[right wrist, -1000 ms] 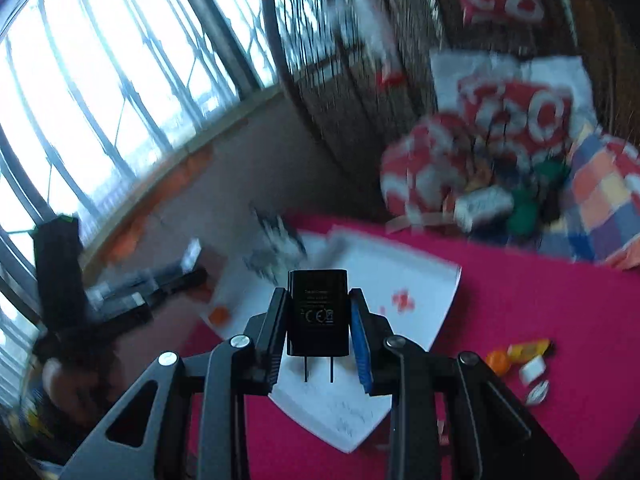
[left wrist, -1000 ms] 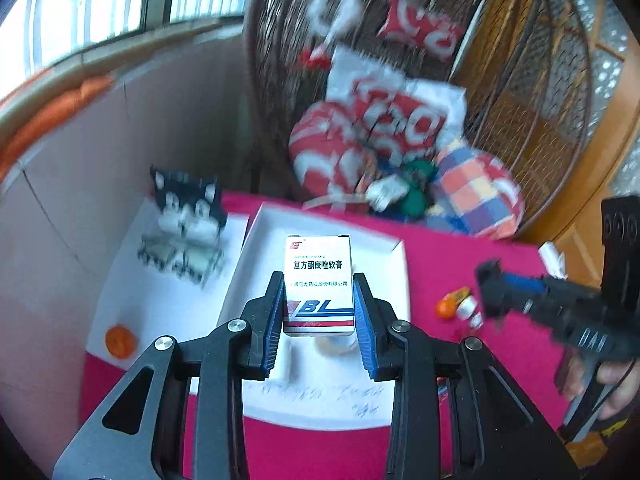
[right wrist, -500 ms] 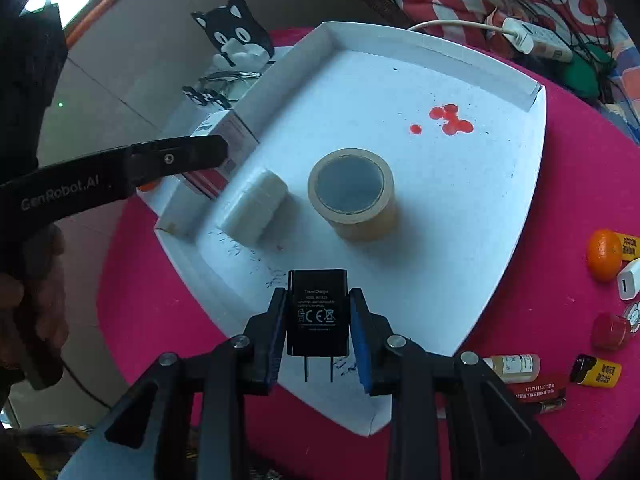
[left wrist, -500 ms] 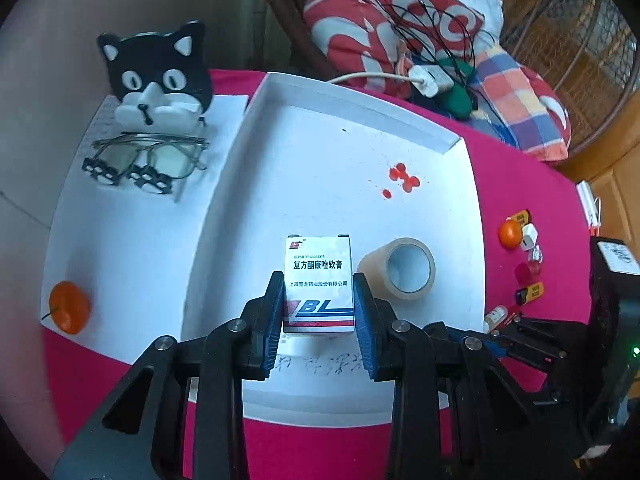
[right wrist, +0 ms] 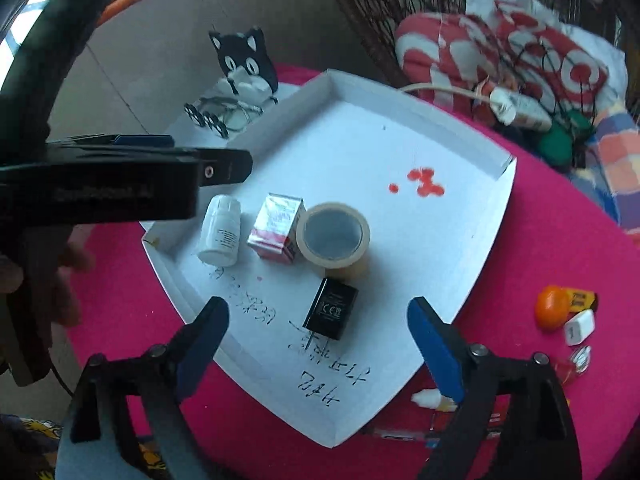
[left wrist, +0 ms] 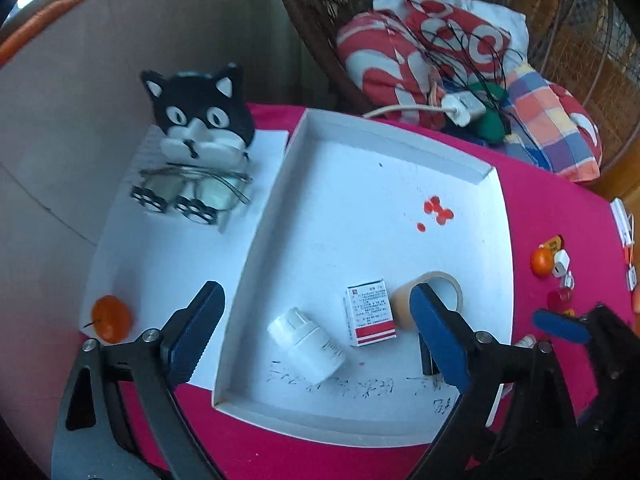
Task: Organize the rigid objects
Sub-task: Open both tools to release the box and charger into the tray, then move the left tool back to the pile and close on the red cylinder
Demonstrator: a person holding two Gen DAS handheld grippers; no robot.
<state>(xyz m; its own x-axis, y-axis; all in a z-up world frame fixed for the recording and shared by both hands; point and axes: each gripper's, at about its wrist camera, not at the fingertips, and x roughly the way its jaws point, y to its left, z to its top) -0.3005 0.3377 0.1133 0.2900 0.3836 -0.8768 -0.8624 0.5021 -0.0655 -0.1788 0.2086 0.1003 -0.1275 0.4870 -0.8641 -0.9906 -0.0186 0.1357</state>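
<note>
**Mia:** What could go wrong now?

**Tom:** Both grippers have just been opening; the left gripper (left wrist: 316, 320) has its fingers wide apart over the medicine box (left wrist: 370, 312), and nothing is squeezed between them; the right gripper (right wrist: 318, 328) is wide apart too, with the black charger (right wrist: 331, 308) lying loose between its fingers, not touched. I think a blue pad could bump the charger or the box when the hands go up; that might push them around.

**Mia:** Could something roll?

**Tom:** Maybe the white bottle (left wrist: 306, 344); it lies on its side just beside the box; a little knock might send it rolling. The box also lies right against the tape roll (right wrist: 334, 240), so a bump on one could shove the other.

**Mia:** What is in the white tray (left wrist: 400, 136)?

**Tom:** The bottle, the medicine box, the tape roll and the charger; all near the front edge; the back part only has some red spots.

**Mia:** Is anything left outside?

**Tom:** Yes; some small things (right wrist: 572, 320) sit on the pink cloth (right wrist: 540, 240) at the right; an orange one, a white one and a dropper bottle (right wrist: 434, 402); I guess they go in next.
</note>
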